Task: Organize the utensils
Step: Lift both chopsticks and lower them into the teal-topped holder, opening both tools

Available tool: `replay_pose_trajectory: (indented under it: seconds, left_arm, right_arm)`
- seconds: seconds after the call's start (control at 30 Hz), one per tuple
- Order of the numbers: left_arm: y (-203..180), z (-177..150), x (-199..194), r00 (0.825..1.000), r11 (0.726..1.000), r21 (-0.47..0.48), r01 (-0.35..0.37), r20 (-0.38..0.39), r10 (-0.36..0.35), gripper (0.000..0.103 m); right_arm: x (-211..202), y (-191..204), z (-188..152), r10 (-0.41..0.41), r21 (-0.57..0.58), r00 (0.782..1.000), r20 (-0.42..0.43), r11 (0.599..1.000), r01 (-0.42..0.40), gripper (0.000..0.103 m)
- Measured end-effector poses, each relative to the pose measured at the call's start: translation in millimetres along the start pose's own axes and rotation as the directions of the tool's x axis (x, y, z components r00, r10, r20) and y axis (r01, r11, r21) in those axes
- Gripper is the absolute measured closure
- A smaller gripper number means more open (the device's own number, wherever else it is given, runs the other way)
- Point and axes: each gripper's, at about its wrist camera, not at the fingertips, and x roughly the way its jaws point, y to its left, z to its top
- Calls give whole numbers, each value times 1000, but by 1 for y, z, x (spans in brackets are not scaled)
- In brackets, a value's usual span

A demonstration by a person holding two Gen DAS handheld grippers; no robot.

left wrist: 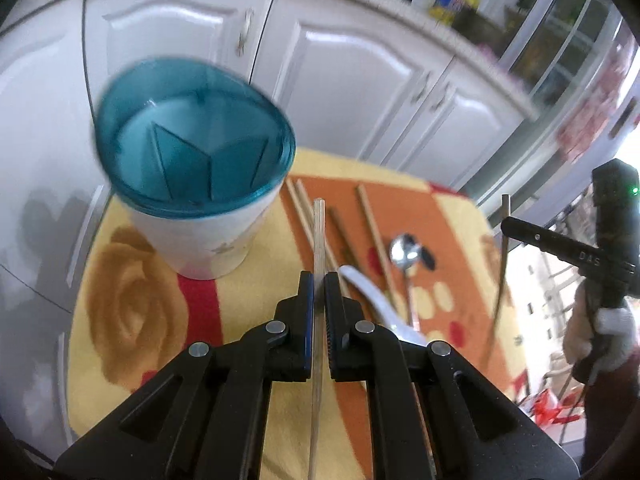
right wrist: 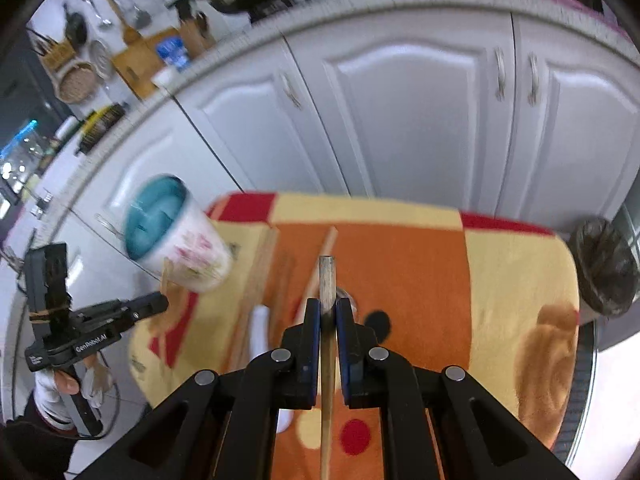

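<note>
One chopstick (left wrist: pixel 319 232) is pinched tight in the left gripper (left wrist: pixel 319 280), another (right wrist: pixel 327 276) in the right gripper (right wrist: pixel 328 308), likely so both can be dropped into the cup (left wrist: pixel 192 168). More chopsticks (left wrist: pixel 372 232) are left on the mat (left wrist: pixel 132 312).

cloth-covered table (left wrist: pixel 256 420) | holder (left wrist: pixel 200 240) | chopsticks (left wrist: pixel 372 236) | steel spoon (left wrist: pixel 404 260) | white spoon (left wrist: pixel 372 292)

1. A floral-patterned cloth-covered surface (left wrist: pixel 132 320) stands in front of white panelled cabinet doors (left wrist: pixel 352 80).
2. A white cup with a teal divided insert (left wrist: pixel 192 168) stands upright on the surface's left part.
3. Right of the cup, loose wooden chopsticks (left wrist: pixel 372 232), a metal spoon (left wrist: pixel 404 256) and a white ceramic spoon (left wrist: pixel 372 296) lie on the surface.
4. A dark bin (right wrist: pixel 604 268) stands off the surface's right edge.
</note>
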Motion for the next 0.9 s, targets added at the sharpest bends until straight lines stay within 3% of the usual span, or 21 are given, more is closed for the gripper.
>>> replay_pose_trajectory:
  seconds: [0.23,0.5,0.7,0.9]
  left_arm:
    - [-3,12,-74,990,999,17,46,134,-48,99]
    - [0,55,-143,957,998,34,52,284,-60,99]
    - [7,98,-170,922,998,39,-41,386,22,99]
    - [26,131,-160,902,991,5,-135,415,121,99]
  right_arm:
    - [-52,45,23,75,-88,992,101,994,-66,96]
    - [-71,96,72,158,-175,969,189,977,-126,96]
    - [-72,147,123,213,-250,944,254,957,-148,96]
    - [-46,181,171,224,-262,925,305,954,-145,96]
